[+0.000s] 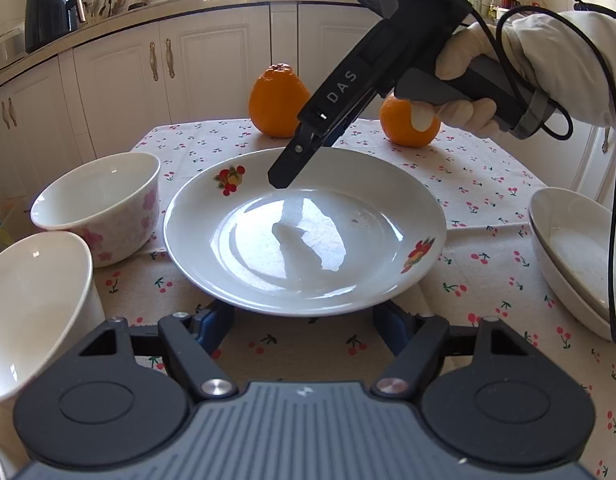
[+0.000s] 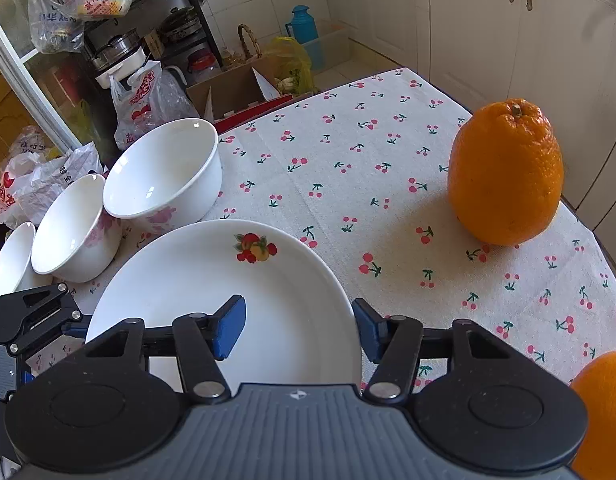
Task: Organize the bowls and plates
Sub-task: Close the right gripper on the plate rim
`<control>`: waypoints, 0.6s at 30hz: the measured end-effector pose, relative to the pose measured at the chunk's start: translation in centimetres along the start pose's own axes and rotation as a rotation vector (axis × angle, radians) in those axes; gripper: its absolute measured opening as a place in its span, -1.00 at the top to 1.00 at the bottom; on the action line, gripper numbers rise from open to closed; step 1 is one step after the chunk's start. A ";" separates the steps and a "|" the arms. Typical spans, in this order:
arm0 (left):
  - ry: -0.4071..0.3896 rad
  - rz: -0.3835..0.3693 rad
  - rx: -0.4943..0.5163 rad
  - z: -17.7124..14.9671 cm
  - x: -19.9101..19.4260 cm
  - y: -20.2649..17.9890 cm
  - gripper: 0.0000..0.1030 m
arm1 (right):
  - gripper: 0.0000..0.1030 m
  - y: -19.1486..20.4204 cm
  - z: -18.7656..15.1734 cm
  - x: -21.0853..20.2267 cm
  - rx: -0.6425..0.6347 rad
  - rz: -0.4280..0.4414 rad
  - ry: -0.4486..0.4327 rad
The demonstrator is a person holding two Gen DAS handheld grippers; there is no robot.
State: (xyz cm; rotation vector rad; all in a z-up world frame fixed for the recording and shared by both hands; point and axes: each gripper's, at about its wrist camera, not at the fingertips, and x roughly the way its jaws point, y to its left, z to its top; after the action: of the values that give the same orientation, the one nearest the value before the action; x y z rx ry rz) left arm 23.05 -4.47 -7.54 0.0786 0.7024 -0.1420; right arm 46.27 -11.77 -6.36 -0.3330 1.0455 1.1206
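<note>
A table under a cherry-print tablecloth point(image 2: 347, 152) carries everything. Near its middle lies the white fruit-print plate point(image 1: 304, 236), flat on the cloth. At the right edge, as the left wrist view shows it, sits a stack of deep white plates point(image 1: 575, 256), partly cut off. Along the left edge stand three white bowls with pink flowers point(image 2: 164, 172), touching in a row. Two oranges point(image 2: 505, 176) stand toward the far edge. The left gripper point(image 1: 304, 330) has its blue pads apart, either side of the plate's near rim, which hides whether they touch. The right gripper point(image 2: 298, 328), in a white-gloved hand point(image 1: 487, 80), has its jaws apart: one pad above the plate, one outside its rim, nothing gripped.
</note>
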 end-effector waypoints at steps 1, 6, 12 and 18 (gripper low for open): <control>0.000 0.001 0.000 0.0 0.0 0.0 -0.46 | -0.25 0.0 0.0 -0.1 0.005 0.003 0.000; 0.003 0.014 0.017 0.1 -0.2 -0.1 -0.36 | -0.24 0.0 -0.5 -1.0 0.019 0.019 0.007; 0.009 0.018 0.071 -0.1 -0.9 -0.8 -0.32 | -0.19 0.7 -1.8 -3.0 0.042 0.027 -0.009; 0.003 -0.010 0.124 -0.1 -2.4 -1.6 -0.32 | -0.18 1.8 -3.5 -4.8 0.062 0.005 -0.027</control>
State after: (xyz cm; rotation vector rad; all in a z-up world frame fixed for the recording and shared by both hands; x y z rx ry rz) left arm 20.91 -5.77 -6.12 0.1939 0.6969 -0.1945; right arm 42.68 -16.12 -3.73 -0.2653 1.0551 1.0921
